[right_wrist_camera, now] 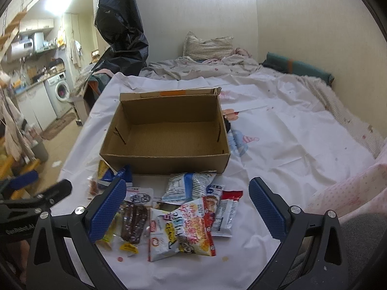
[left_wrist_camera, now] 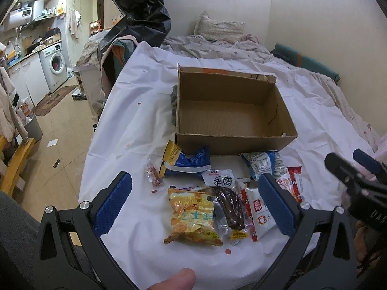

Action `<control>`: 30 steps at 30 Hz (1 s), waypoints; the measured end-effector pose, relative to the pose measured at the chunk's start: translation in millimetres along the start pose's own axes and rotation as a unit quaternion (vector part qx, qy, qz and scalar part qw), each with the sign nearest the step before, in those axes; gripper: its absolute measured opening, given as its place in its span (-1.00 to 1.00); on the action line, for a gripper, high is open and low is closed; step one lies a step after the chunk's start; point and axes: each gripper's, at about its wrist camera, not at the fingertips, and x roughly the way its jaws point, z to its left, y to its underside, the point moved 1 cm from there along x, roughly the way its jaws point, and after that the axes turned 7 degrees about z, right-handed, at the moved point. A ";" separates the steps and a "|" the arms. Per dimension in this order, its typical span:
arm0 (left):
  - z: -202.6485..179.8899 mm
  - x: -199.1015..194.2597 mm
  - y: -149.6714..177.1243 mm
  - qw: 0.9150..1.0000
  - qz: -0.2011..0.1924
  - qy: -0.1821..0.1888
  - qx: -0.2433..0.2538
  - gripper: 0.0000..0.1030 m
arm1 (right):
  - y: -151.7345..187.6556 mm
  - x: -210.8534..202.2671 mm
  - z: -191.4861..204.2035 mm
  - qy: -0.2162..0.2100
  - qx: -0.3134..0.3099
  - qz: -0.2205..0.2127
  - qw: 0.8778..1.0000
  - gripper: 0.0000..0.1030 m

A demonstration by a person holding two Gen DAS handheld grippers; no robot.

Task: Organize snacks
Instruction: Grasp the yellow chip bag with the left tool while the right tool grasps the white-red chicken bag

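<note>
Left wrist: yellow snack bag [left_wrist_camera: 192,213] reads "Cheese"; both grippers [left_wrist_camera: 194,201] [right_wrist_camera: 187,207] spread wide.

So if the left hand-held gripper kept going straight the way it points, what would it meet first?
Probably the yellow snack bag lying between the open fingers of the left hand-held gripper, though depth is hard to judge; the cardboard box sits beyond.

An empty cardboard box [right_wrist_camera: 167,133] is set on a white sheet [right_wrist_camera: 290,145]. Snack packets [right_wrist_camera: 183,220] are heaped just before it, framed by the wide-spread right gripper [right_wrist_camera: 187,207].
</note>
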 end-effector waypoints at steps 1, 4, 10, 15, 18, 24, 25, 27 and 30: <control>-1.1 0.1 -2.3 1.000 0.005 0.003 0.004 1.00 | -2.5 -0.4 -1.7 -0.002 0.003 0.002 1.000 1.00; -1.0 0.4 -9.0 1.000 0.018 0.008 0.006 1.00 | -12.4 0.1 -6.2 -0.024 0.013 0.014 1.000 1.00; 4.1 13.9 -33.4 0.996 0.087 0.023 0.009 1.00 | -40.3 5.3 -20.6 -0.029 0.027 0.034 0.999 1.00; 13.9 33.6 -45.5 0.991 0.134 0.008 0.004 1.00 | -56.4 22.0 -31.6 -0.045 0.031 0.070 0.996 1.00; 19.3 48.8 -47.9 0.986 0.168 0.014 -0.001 1.00 | -53.4 41.8 -36.2 -0.066 0.043 0.114 0.990 1.00; 36.4 81.4 -41.4 0.975 0.220 0.008 -0.026 1.00 | -25.2 77.2 -38.4 -0.092 0.070 0.177 0.977 1.00; 40.6 87.7 -39.3 0.973 0.230 0.005 -0.032 1.00 | -23.3 80.0 -38.9 -0.085 0.071 0.181 0.977 1.00; 48.0 99.1 -34.8 0.969 0.244 -0.001 -0.038 0.99 | -21.6 83.4 -38.6 -0.071 0.072 0.184 0.978 1.00; 56.9 116.1 -25.4 0.961 0.269 0.006 -0.057 0.89 | -23.0 83.1 -38.1 -0.058 0.067 0.173 0.981 1.00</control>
